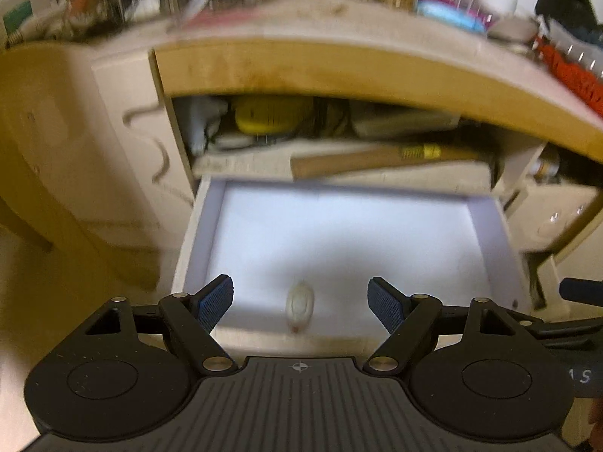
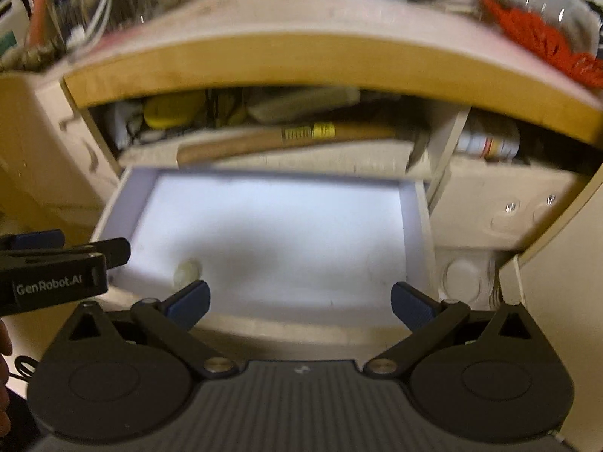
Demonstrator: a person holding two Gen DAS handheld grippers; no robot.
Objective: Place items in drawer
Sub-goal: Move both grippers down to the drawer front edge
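I'm holding my left gripper [image 1: 300, 303] and right gripper [image 2: 300, 303] over the pulled-out drawer [image 1: 199, 233], both sets of fingers spread wide and grasping nothing. A small pale oval item [image 1: 299, 306] is lying inside near the front wall, apparently already placed.

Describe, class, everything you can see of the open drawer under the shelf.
The drawer is pulled out toward both cameras, below a shelf with a wooden-handled hammer. It looks like pale painted wood with low white walls and a flat, brightly lit white floor. A small pale oval object lies on the floor near the front wall; nothing else shows inside. Both grippers hover open at its front, touching nothing.
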